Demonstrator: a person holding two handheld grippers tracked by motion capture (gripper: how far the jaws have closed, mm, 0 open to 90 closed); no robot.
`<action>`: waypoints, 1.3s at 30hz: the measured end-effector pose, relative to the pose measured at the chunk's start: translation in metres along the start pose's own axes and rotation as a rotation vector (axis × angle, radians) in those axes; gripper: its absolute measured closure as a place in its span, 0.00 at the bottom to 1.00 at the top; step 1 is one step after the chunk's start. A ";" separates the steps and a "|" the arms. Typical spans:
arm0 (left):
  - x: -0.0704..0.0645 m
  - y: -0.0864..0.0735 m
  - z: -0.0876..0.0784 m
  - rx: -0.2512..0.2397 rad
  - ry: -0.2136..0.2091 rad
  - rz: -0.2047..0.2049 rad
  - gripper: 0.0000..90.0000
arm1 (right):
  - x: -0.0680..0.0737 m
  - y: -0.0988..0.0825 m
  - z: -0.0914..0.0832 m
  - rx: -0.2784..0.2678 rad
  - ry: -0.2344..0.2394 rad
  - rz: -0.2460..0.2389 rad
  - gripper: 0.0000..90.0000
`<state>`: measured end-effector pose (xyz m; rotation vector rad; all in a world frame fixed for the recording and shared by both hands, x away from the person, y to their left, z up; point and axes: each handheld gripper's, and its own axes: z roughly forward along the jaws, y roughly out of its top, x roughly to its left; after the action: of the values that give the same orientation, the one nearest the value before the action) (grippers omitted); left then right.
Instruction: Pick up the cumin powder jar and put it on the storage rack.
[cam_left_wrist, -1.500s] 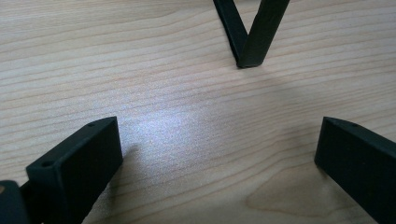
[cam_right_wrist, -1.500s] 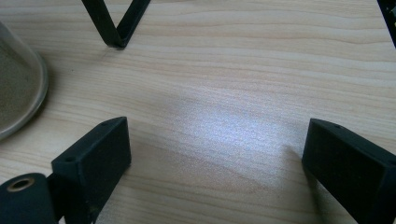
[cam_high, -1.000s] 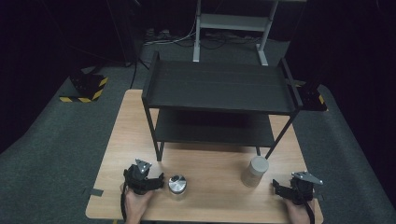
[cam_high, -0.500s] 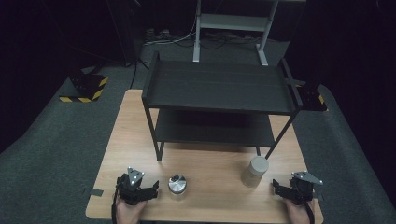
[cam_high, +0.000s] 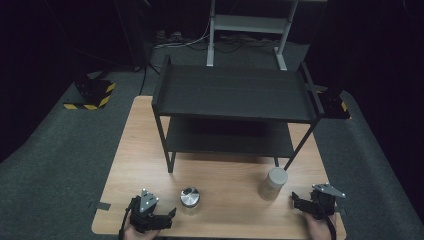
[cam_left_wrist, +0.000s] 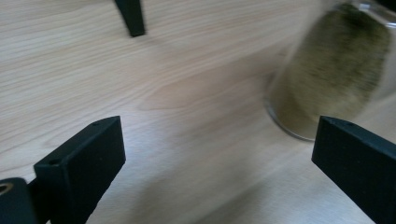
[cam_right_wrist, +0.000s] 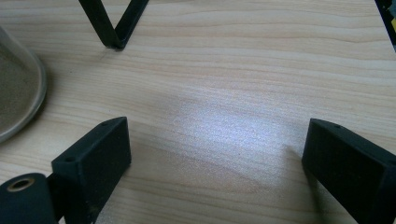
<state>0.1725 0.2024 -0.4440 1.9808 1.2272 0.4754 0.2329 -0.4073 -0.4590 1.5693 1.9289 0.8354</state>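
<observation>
High view, contents by size.

1. Table (cam_high: 225, 175): pale wood, bare along its near edge between the two grippers.
2. Shelf rack (cam_high: 235, 92): black, two tiers, standing at the far half of the table; both tiers look bare. One of its feet shows in the left gripper view (cam_left_wrist: 130, 18), another in the right gripper view (cam_right_wrist: 114, 28).
3. Tall jar (cam_high: 273, 183): pale cap, tan contents, upright near the rack's right front leg and just left of the right gripper. Its wall enters the right gripper view at the left edge (cam_right_wrist: 18, 93).
4. Short jar (cam_high: 189, 197): shiny metal lid, upright at the near edge, just right of the left gripper. Blurred in the left gripper view (cam_left_wrist: 331, 74), with dark olive contents, off toward the right jaw.
5. Left gripper (cam_high: 170, 214): jaws wide apart, holding nothing. Change noted: a second ago it sat close against the short jar; it has since drawn back toward the table's near left corner and now stands apart from the jar (which has not shifted).
6. Right gripper (cam_high: 296, 199): jaws wide apart, empty, resting over bare wood; unmoved across the same second.

Reading: the short jar appears released and set down, or the left gripper is lining up afresh; neither jar is on the rack yet, so shelving looks not begun.
</observation>
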 end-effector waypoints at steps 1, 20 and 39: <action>-0.002 0.000 0.000 0.001 -0.004 0.003 0.03 | 0.000 0.000 0.000 0.000 0.000 0.000 0.08; -0.026 0.013 0.019 0.008 -0.103 0.088 0.03 | 0.000 0.000 0.000 0.000 0.000 0.000 0.08; -0.036 0.024 0.046 0.012 -0.094 0.102 0.07 | 0.000 0.000 0.000 0.000 0.000 0.000 0.08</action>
<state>0.1999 0.1459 -0.4534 2.0596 1.0772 0.4217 0.2329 -0.4072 -0.4591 1.5693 1.9285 0.8353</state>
